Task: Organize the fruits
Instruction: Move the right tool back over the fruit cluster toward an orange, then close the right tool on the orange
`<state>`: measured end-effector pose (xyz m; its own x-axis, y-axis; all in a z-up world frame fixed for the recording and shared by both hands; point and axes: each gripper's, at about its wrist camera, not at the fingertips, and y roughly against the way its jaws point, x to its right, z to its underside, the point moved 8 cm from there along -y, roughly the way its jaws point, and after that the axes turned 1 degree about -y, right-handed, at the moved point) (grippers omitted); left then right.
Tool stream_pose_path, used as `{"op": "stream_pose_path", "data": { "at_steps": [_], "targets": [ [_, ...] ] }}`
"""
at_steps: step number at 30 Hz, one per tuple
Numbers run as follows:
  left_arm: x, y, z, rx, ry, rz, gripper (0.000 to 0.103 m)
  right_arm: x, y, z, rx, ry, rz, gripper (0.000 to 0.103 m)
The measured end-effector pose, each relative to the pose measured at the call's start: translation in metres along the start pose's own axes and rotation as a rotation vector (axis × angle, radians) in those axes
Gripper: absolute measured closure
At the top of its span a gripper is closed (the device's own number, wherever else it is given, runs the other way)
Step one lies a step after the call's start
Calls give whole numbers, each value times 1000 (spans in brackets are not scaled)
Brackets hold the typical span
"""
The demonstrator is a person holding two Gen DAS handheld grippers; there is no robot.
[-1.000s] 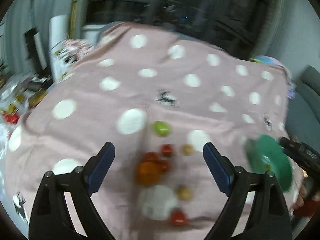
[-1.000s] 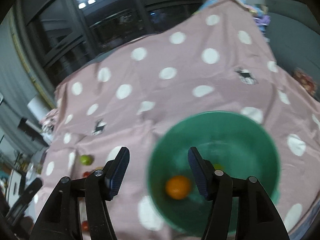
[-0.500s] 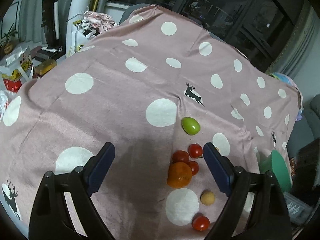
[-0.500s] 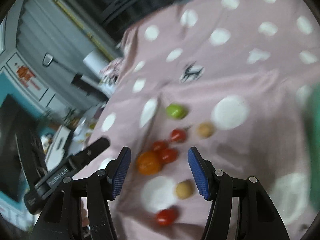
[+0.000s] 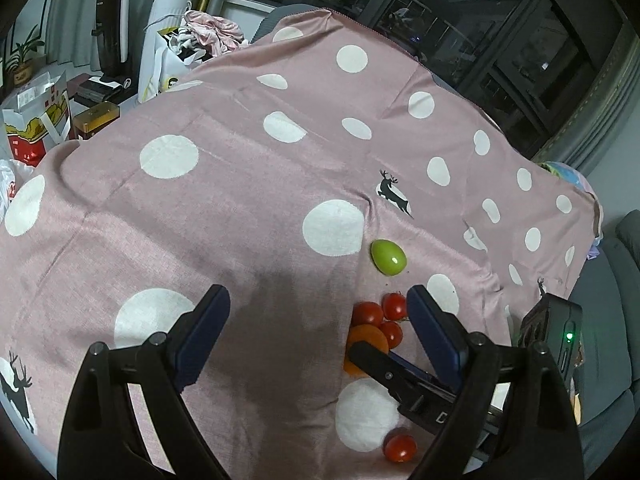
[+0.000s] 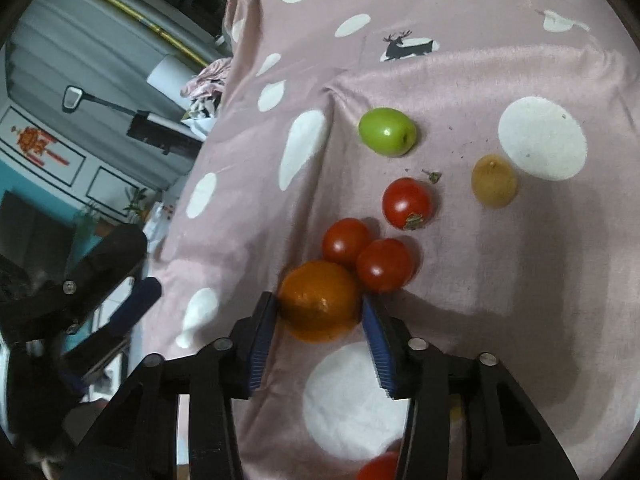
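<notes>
We've swung the right gripper (image 6: 320,312) down from the bowl; jaws closing w/ orange (image 6: 320,300) between them; left gripper (image 5: 316,320) open, idle.

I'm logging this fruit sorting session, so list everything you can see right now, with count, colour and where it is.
orange: one, orange, on the cloth between the right tongs' pads
tomatoes: four, red; three clustered beyond the orange, one at the near edge
green fruit: one, green, beyond the tomatoes
tan fruit: one, yellowish-brown, right of the tomatoes in the right wrist view
tablecloth: one, pink with white dots and black deer, covering the table
paper bag: one, white and red, on the floor at left
left tongs: black with blue pads, open, nothing between them
right tongs: black with blue pads, closing around the orange
</notes>
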<state>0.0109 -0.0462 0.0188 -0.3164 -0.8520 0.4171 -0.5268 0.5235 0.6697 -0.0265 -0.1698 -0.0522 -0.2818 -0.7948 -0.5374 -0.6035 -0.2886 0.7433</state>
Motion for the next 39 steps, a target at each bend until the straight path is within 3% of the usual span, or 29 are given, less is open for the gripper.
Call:
{"op": "stream_pose_path", "data": {
  "at_steps": [9,19,24,27,32,39],
  "targets": [
    [10,-1,4,-14,-30,18,13,5,30,0,14,28,63,60],
    [48,-10,23,-72,-117,74,13,68,78,-3,17,-33,270,60],
    [68,-19,36,-98,-174,95,15,85,78,-3,-5,-21,355,60],
    [78,-24,44,-119,-208,95,18,91,73,0,-38,-30,366,59],
    [91,-31,57,-160,-244,113,23,89,81,-2,-19,-37,331,59],
    [111,-40,77,-223,-277,173,35,93,111,-9,87,-83,291,59]
  ]
}}
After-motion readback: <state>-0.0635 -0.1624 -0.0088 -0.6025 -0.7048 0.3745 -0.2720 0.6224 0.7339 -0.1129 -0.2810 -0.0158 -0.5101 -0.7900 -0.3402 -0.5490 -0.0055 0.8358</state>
